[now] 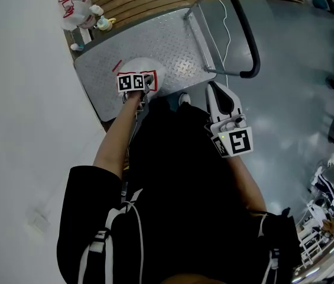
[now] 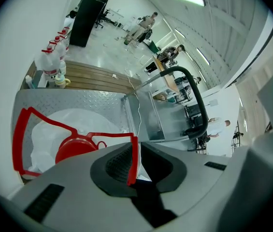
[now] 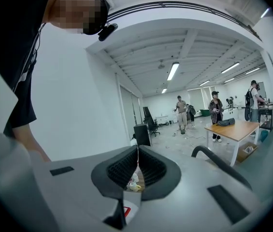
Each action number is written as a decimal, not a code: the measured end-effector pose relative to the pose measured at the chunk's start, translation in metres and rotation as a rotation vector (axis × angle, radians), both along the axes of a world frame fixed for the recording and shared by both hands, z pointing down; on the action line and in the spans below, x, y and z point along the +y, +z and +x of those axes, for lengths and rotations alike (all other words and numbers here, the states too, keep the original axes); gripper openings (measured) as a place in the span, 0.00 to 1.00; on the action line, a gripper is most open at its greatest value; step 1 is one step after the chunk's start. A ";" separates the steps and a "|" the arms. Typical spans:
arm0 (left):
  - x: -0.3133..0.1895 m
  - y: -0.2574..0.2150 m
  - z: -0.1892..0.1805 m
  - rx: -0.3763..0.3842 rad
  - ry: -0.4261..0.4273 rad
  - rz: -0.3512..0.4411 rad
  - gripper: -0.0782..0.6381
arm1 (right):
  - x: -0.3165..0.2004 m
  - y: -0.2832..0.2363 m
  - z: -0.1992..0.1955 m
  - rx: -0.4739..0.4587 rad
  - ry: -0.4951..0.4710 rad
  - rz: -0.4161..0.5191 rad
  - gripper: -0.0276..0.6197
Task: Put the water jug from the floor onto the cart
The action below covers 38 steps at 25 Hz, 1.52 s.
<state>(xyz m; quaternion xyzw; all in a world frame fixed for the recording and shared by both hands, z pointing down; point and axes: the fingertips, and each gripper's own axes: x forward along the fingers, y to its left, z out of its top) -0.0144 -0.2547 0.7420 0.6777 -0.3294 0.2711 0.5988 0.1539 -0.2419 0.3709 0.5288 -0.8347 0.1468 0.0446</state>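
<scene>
Looks along the right gripper (image 3: 137, 149), jaws closed tip to tip, nothing clamped. Glimpses small bottles (image 3: 133, 184) through the slit lower down. Takes in a curved black cart handle (image 3: 223, 163) at right, a wooden table (image 3: 235, 127) beyond, people (image 3: 181, 111) standing far back, a black sleeve (image 3: 10, 57) at left.

"Where do the cameras sit?"

"One's on the head, looking steeply down on the cart (image 1: 178, 40). Another rides the left gripper (image 2: 136, 153), close above the water jug (image 2: 73, 124), facing the push handle (image 2: 200, 111)."

"And the right gripper (image 3: 137, 153)?"

"Its camera looks almost level across the room. It shares that handle."
</scene>
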 end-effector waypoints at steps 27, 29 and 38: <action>0.025 -0.240 0.007 0.059 -0.224 0.759 0.13 | 0.014 -0.010 -0.059 -0.036 -0.249 0.063 0.07; 0.029 -0.258 0.001 0.011 -0.239 0.827 0.13 | 0.013 -0.012 -0.064 -0.042 -0.258 0.072 0.07; 0.031 -0.329 -0.009 -0.103 -0.303 1.092 0.13 | 0.009 -0.021 -0.079 -0.033 -0.305 0.119 0.07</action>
